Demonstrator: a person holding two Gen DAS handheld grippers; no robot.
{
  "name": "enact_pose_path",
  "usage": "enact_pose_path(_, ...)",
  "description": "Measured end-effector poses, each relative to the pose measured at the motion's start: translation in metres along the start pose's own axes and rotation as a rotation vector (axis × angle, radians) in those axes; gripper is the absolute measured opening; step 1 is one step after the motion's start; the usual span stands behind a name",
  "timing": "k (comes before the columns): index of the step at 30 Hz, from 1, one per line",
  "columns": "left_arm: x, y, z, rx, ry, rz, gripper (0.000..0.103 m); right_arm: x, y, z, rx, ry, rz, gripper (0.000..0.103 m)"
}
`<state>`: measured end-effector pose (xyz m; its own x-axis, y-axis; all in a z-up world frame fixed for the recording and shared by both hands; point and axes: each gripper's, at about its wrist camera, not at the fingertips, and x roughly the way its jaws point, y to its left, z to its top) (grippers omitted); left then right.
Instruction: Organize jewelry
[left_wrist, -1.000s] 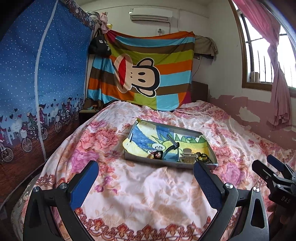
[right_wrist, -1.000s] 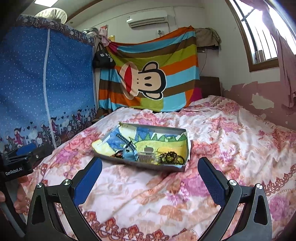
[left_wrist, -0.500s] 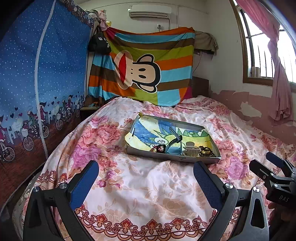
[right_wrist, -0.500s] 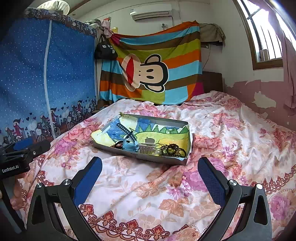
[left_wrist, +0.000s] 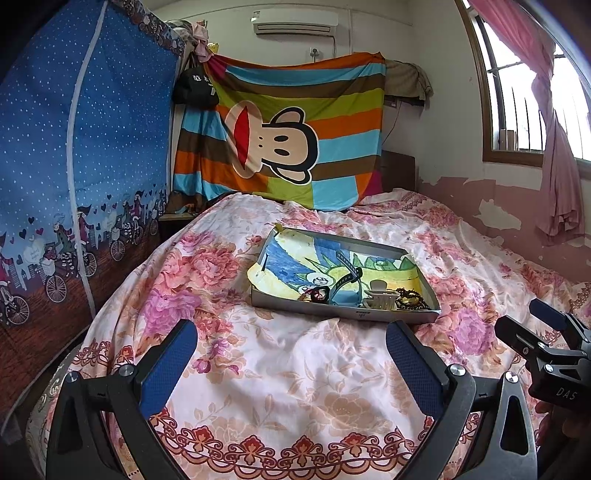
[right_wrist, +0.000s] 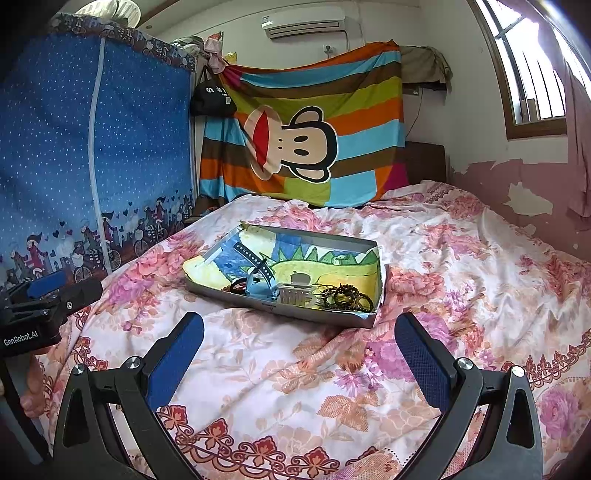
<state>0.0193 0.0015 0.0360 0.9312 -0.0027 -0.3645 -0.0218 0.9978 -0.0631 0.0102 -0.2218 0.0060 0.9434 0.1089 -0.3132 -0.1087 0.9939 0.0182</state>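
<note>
A shallow grey tray (left_wrist: 343, 314) (right_wrist: 280, 308) lined with a colourful drawing lies on the flowered bed. Along its near side lie a dark watch strap (left_wrist: 345, 275) (right_wrist: 255, 258), a pale hair claw clip (left_wrist: 380, 295) (right_wrist: 295, 291), dark bead bracelets (left_wrist: 412, 299) (right_wrist: 345, 295) and a small red-black ring-like piece (left_wrist: 319, 293). My left gripper (left_wrist: 290, 363) is open, short of the tray with nothing between its blue pads. My right gripper (right_wrist: 299, 356) is open too, just in front of the tray's near wall, holding nothing.
The bedspread (left_wrist: 295, 387) is wrinkled around the tray. A blue fabric wardrobe (left_wrist: 74, 166) stands on the left. A striped monkey blanket (left_wrist: 280, 136) hangs behind the bed. A window with a pink curtain (left_wrist: 554, 129) is at right. The other gripper shows at each view's edge.
Both grippers have tilted and risen slightly, so the tray sits lower and nearer in both views. Both stayed open. Nothing in the tray moved.
</note>
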Motion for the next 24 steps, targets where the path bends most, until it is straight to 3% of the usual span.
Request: enact_pose_path(24,0.0050,0.0010,-0.0075,-0.006,0.038,-0.007,0.103,0.0026,0.0056,-0.0074,-0.014,0.012,0.005,0.102)
